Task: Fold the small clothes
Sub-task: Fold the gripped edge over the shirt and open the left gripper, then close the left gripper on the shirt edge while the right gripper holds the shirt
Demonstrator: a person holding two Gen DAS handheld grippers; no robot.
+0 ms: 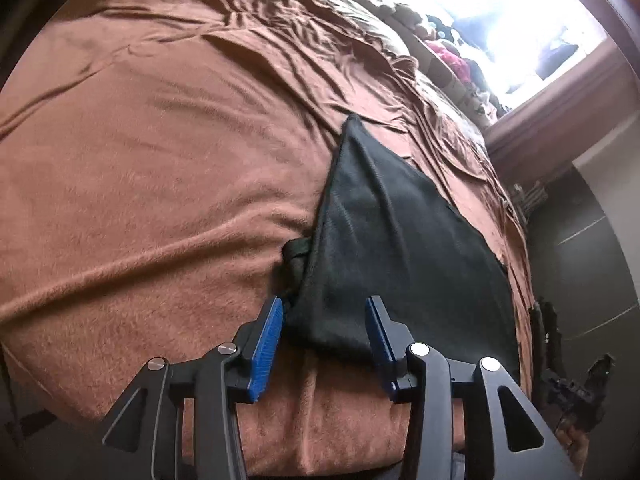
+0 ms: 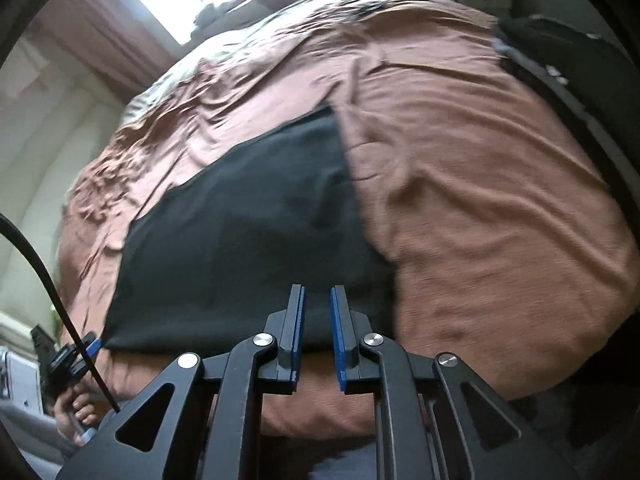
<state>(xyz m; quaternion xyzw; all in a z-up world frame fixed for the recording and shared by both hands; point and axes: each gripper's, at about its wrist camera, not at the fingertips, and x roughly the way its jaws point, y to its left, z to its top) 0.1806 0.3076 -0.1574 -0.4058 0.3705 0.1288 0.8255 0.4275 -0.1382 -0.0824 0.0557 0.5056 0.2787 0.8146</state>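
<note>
A black garment (image 1: 392, 232) lies folded flat on the brown bed cover (image 1: 160, 160), near the bed's front edge. My left gripper (image 1: 324, 304) is open, its blue pads standing on either side of the garment's near left corner without pressing it. A bunched bit of black fabric (image 1: 296, 256) sticks out at the garment's left edge. In the right wrist view the same garment (image 2: 248, 232) spreads out ahead. My right gripper (image 2: 317, 290) hovers over its near edge with a narrow gap between the pads and nothing pinched.
The wrinkled brown cover (image 2: 480, 160) spreads wide around the garment. A bright window (image 1: 500, 20) with clutter on its sill is beyond the bed. A black cable (image 2: 40, 272) and a hand (image 2: 76, 408) on the other gripper are at lower left. A dark bag (image 2: 560, 48) lies at the far right.
</note>
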